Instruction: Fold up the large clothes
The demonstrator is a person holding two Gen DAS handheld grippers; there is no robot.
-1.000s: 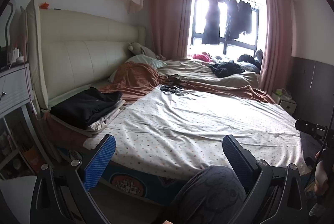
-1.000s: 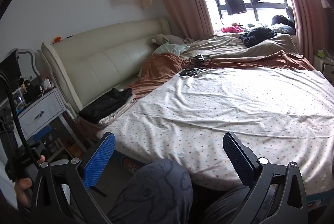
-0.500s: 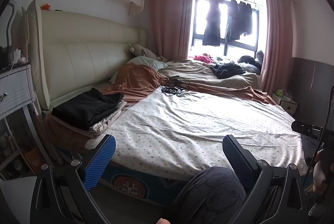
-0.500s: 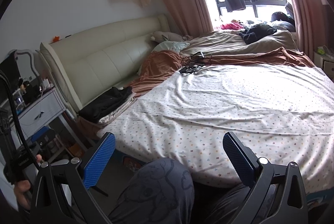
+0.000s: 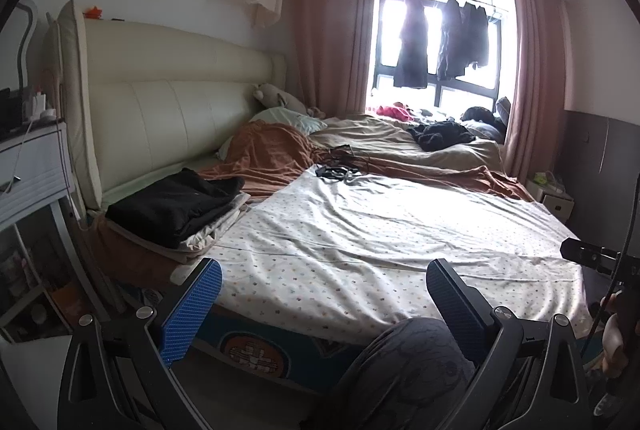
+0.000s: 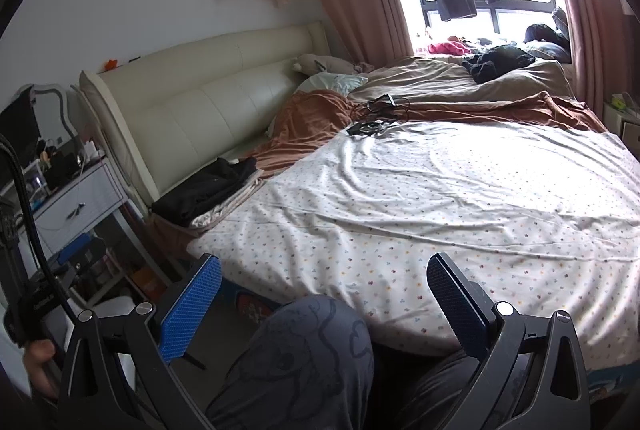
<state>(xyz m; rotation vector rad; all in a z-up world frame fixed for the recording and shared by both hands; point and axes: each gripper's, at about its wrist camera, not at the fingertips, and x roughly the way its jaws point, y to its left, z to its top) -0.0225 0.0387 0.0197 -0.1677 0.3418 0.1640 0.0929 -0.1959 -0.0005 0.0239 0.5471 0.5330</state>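
A stack of folded clothes, black garment [image 5: 172, 203] [image 6: 208, 187] on top of pale ones, lies at the bed's near left corner by the headboard. A crumpled black garment [image 5: 440, 135] [image 6: 496, 63] lies far back near the window. My left gripper [image 5: 320, 304] stands open and holds nothing, low at the foot of the bed above a person's grey-clad knee [image 5: 408, 366]. My right gripper [image 6: 320, 304] is also open and holds nothing, above the same knee [image 6: 304, 354]. The dotted white sheet [image 5: 380, 230] [image 6: 440, 197] lies spread over the mattress.
A brown blanket [image 5: 272, 153] and dark cables [image 5: 336, 167] lie mid-bed. A white nightstand [image 5: 28, 165] stands left, a small cabinet [image 5: 554, 199] right. Dark coats [image 5: 412, 53] hang at the window. The cream headboard [image 5: 160, 117] runs along the left.
Both views have drifted slightly, the left a little lower and the right a little nearer the bed. Nothing was taken hold of or let go.
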